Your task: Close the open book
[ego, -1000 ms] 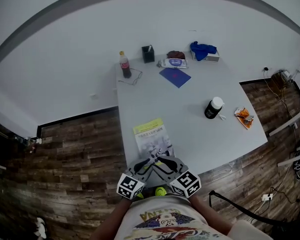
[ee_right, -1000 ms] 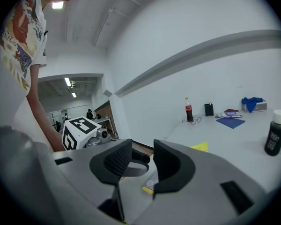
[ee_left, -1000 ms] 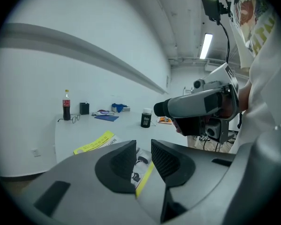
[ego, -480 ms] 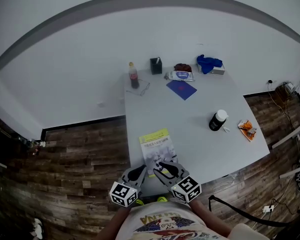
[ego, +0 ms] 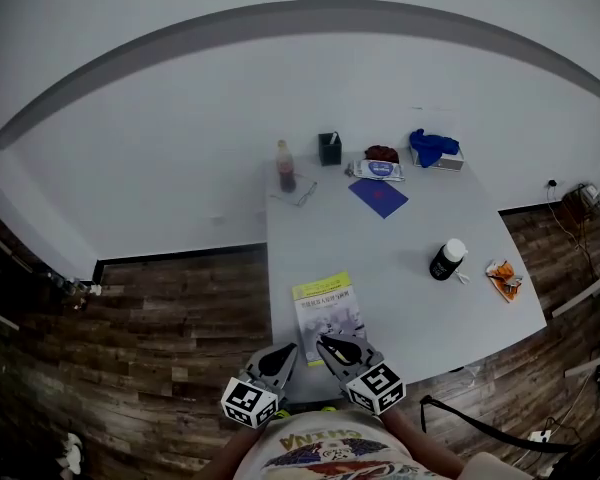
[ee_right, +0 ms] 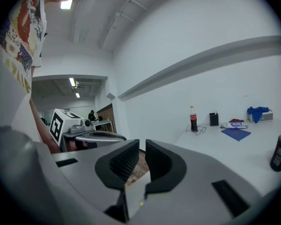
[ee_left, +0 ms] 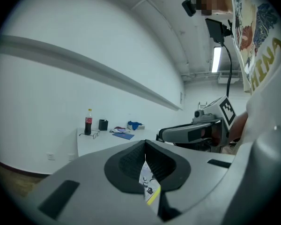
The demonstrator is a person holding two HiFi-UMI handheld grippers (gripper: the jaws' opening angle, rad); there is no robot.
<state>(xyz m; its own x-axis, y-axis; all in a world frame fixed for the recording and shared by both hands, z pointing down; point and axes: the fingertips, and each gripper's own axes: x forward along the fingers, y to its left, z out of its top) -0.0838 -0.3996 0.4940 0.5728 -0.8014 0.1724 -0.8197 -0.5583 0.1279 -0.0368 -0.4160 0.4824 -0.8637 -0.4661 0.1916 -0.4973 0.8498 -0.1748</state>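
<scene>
The book (ego: pixel 327 313) lies closed and flat near the table's front edge, its yellow-green band at the far end. Both grippers hover side by side just off its near end, close to the person's body, touching nothing. My left gripper (ego: pixel 284 354) is shut and empty; its jaws have just been closing, and in the left gripper view (ee_left: pixel 145 146) the pads meet, with a sliver of the book (ee_left: pixel 149 185) showing below them. My right gripper (ego: pixel 332 346) has also just been closing; the right gripper view (ee_right: pixel 141 150) shows a narrow gap between the pads and nothing in it.
On the white table (ego: pixel 410 303) stand a cola bottle (ego: pixel 285 166), glasses (ego: pixel 302 194), a black pen cup (ego: pixel 329 149), a blue notebook (ego: pixel 378 197), a wipes pack (ego: pixel 377 170), a blue cloth on a box (ego: pixel 435 148), a white-lidded black jar (ego: pixel 444 260) and a snack wrapper (ego: pixel 504 276). Wooden floor surrounds it.
Both grippers have drawn back from over the book's near end toward the person and risen. Their jaws have narrowed. The book has stayed flat and closed.
</scene>
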